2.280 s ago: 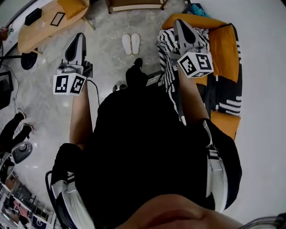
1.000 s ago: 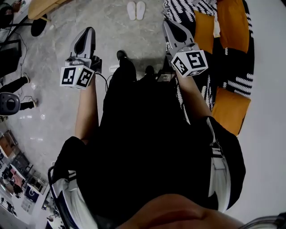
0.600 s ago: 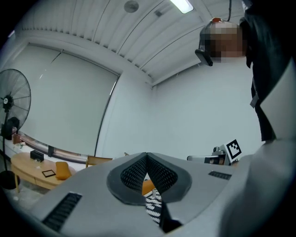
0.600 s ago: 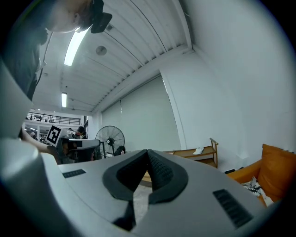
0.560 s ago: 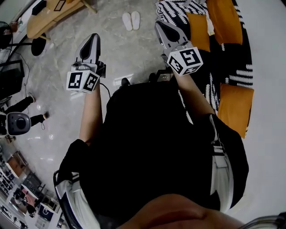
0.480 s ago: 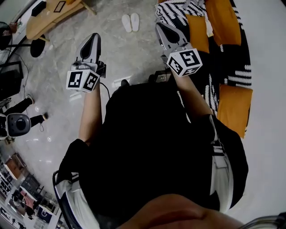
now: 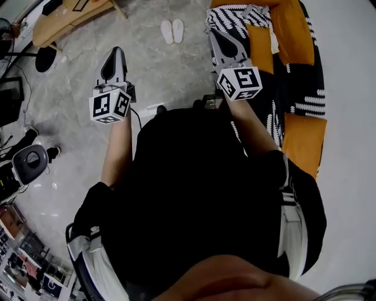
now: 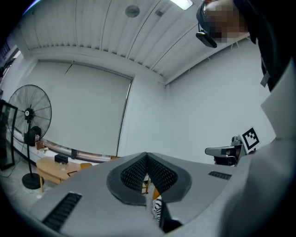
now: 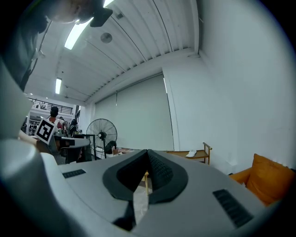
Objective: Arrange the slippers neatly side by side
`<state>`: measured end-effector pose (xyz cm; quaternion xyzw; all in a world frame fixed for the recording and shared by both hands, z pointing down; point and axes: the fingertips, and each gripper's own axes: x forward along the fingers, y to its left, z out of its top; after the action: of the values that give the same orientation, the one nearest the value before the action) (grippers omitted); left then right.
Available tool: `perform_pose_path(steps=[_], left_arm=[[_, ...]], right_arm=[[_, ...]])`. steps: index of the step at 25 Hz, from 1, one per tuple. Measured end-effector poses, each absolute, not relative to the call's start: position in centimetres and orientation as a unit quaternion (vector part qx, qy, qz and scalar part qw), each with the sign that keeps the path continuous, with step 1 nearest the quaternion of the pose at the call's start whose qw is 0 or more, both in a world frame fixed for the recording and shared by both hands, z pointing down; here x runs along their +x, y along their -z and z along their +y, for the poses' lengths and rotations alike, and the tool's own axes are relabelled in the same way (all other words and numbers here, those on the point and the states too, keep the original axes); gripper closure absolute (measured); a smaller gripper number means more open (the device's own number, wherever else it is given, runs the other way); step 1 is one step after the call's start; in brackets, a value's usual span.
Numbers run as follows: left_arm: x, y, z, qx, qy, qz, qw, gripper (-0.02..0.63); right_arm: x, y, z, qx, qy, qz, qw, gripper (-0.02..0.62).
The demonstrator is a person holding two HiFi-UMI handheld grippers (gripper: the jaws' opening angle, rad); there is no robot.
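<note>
Two white slippers (image 7: 173, 31) lie side by side on the grey floor, at the top centre of the head view. Both grippers are held up in front of the person, well short of the slippers and above the floor. My left gripper (image 7: 116, 52) points toward the floor left of the pair. Its jaws are shut with nothing between them (image 8: 146, 155). My right gripper (image 7: 217, 34) hangs just right of the pair, in front of the sofa's edge. It too is shut and empty (image 9: 147, 152). Neither gripper view shows the slippers.
An orange sofa with black-and-white patterned cushions (image 7: 294, 64) fills the right side. A wooden table (image 7: 64, 17) and a standing fan's base (image 7: 44, 60) sit at the top left. A round device (image 7: 29, 161) lies on the floor at the left. A wooden bench (image 9: 192, 153) stands by the far wall.
The head view has swung about, so the slippers and sofa shift in the picture. Both grippers stay raised and shut. The slippers remain together in the same spot on the floor.
</note>
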<state>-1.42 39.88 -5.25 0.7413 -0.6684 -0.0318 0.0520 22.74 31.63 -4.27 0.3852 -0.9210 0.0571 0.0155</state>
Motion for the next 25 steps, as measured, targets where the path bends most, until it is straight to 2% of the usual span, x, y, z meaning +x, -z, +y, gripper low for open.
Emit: perform_pose_path(steps=[14, 19, 25], left_arm=[[-1.2, 5.6, 40.4, 0.764, 0.038, -0.641, 0.072, 0.591], [-1.9, 2.2, 38.9, 0.769, 0.039, -0.634, 0.076, 0.591], [-0.7, 4.5, 39.3, 0.774, 0.053, -0.625, 0.082, 0.591]], right_arm=[[21.9, 4.4, 32.2, 0.390, -0.064, -0.918, 0.013, 0.563], [21.0, 0.9, 30.5, 0.391, -0.070, -0.918, 0.003, 0.563], [21.5, 2.6, 31.7, 0.389, -0.073, -0.918, 0.008, 0.563]])
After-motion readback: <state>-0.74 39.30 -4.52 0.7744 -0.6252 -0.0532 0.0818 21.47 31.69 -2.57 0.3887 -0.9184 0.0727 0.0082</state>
